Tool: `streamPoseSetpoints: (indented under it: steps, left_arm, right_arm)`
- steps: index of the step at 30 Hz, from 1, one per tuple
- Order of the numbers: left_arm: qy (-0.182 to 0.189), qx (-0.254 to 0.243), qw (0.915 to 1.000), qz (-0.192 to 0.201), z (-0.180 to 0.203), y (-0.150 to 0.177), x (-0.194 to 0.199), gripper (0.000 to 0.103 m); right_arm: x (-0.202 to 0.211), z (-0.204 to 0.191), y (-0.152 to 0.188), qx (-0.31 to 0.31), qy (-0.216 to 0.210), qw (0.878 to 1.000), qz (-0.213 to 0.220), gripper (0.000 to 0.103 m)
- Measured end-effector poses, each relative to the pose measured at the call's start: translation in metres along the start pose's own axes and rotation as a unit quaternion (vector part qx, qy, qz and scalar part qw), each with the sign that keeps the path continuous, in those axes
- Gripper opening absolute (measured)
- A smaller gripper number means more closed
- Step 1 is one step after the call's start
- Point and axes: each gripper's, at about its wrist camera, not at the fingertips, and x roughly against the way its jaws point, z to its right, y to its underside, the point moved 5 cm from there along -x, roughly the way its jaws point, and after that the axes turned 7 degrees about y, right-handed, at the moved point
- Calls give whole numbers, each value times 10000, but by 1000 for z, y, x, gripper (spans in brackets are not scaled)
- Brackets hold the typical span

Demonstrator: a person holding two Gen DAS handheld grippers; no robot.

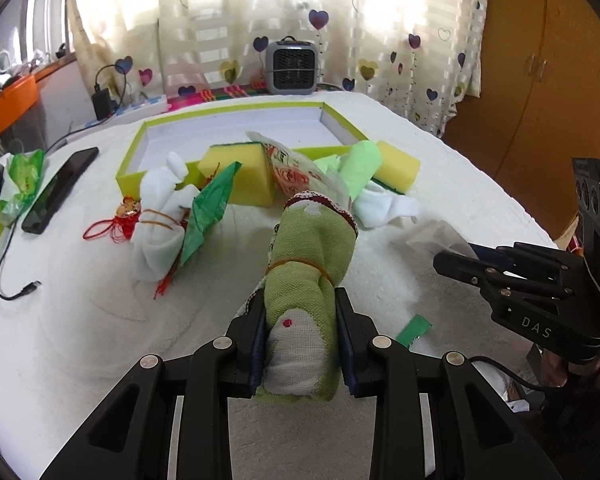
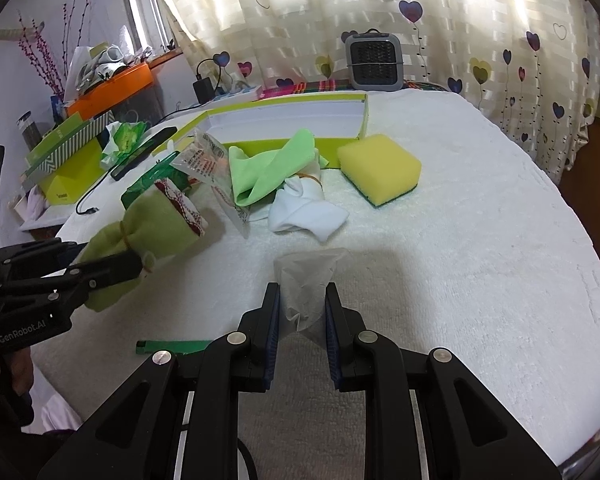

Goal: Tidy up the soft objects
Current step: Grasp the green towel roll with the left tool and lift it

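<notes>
- The shallow lime-green cardboard box with a white inside [image 1: 236, 130] lies open on the white towel-covered worktop [image 1: 440, 168]; nothing clearly rests on its floor. A yellow sponge block with a dark green scrubbing face [image 1: 236, 176] leans at its near rim.
- A second yellow sponge [image 2: 378, 170] sits just outside the box's right corner, apart from the heap.
- Beside the box's near wall lies a loose heap: a light green cloth [image 2: 270, 168], a printed clear plastic packet [image 2: 210, 160], a white sock bundle [image 2: 306, 208], a green foil wrapper [image 1: 210, 208] and a white cloth roll tied with a rubber band [image 1: 158, 220] (a red tasselled charm touches it).
- The left gripper [image 1: 302, 344] clamps a rolled green knit cloth with red-and-white trim [image 1: 312, 256], lifted off the worktop.
- The right gripper [image 2: 302, 320] pinches a crumpled clear plastic bag [image 2: 306, 280], jaws narrow.
- A black phone [image 1: 60, 190] and cable lie at the left edge.
- Behind: a heart-print curtain [image 1: 260, 12], a small grey heater [image 1: 292, 66] and an orange tray [image 2: 112, 88].
</notes>
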Motion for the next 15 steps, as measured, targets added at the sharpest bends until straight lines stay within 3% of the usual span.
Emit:
streamPoseSetpoints:
  steps: [15]
  left_arm:
    - [-59, 17, 9986, 524, -13, -41, 29, 29]
  right_arm:
    - [22, -3, -33, 107, 103, 9992, 380, 21]
